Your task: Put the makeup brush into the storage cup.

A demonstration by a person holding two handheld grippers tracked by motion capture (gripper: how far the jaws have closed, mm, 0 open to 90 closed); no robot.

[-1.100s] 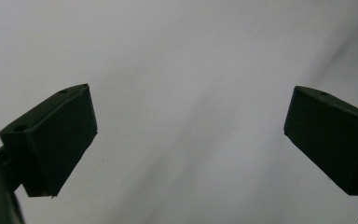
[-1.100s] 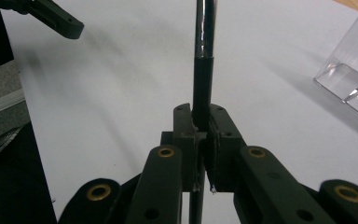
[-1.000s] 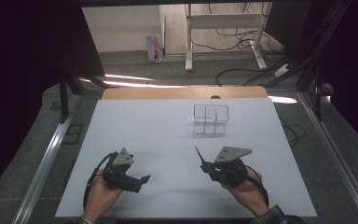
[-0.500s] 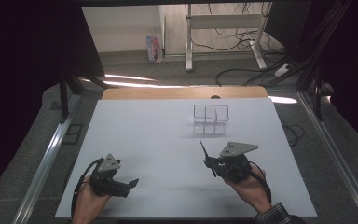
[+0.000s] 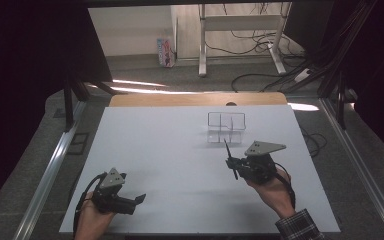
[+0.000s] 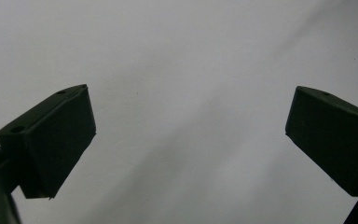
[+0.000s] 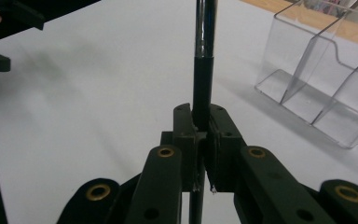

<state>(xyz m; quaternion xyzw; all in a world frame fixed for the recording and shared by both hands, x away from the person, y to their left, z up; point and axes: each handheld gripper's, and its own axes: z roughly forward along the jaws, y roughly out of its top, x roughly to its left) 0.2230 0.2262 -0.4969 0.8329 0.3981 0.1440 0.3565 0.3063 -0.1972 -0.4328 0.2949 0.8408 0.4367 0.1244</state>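
White table [image 5: 180,150] filled the middle of the high view, a clear divided holder [image 5: 226,127] above centre; lower right, the right gripper [image 5: 229,161] pinched a pen [image 5: 230,159] pointing up-frame. Lower left, the left gripper [image 5: 139,199] lay low. Left gripper view: jaws spread wide over bare table. Right gripper view: pen [image 7: 204,56] upright at centre, holder [image 7: 317,65] upper right.

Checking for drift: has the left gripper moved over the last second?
Yes. The left gripper has pulled back toward the table's near edge, farther from the clear organizer.
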